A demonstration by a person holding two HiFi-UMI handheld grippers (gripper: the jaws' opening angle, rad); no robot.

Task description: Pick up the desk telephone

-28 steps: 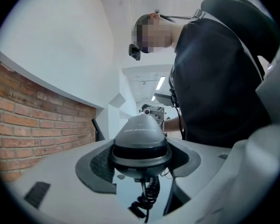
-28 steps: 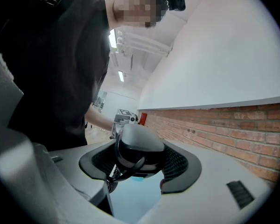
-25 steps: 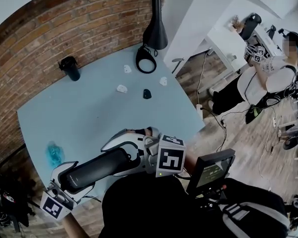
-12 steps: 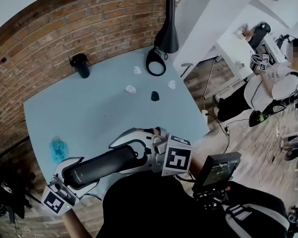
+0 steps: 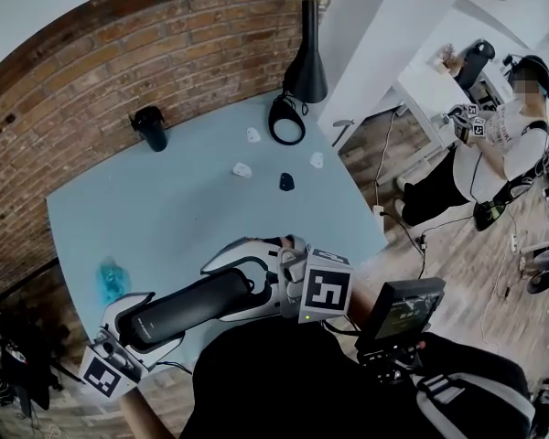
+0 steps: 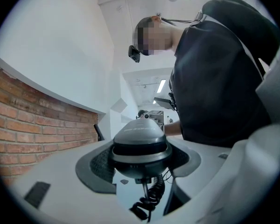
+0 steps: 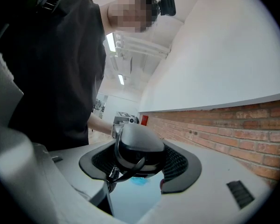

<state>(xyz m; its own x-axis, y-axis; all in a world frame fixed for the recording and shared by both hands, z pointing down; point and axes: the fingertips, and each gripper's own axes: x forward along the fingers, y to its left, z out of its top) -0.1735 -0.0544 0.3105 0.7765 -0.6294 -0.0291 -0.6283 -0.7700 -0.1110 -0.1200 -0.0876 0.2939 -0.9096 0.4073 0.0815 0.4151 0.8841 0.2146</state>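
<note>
As my left hand-held gripper [image 5: 133, 323] and right hand-held gripper [image 5: 238, 283] clamp the telephone handset [image 5: 188, 307], the pale-blue desk [image 5: 192, 208] lies beside a brick wall [image 5: 119, 53] upper left.

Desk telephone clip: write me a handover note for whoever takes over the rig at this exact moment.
Left gripper: shut on one end of the dark handset.
Right gripper: shut on the other end.
Where things are: the handset lies roughly level between the two grippers, close to the person's body, over the near edge of the blue table. It appears clear of the surface. A coiled cord hangs from it. No base unit shows in any view.
Done: handset grasped at both ends and apparently lifted.
Left: hold both grips and watch the cord; whether a base needs lifting too cannot be told.
</note>
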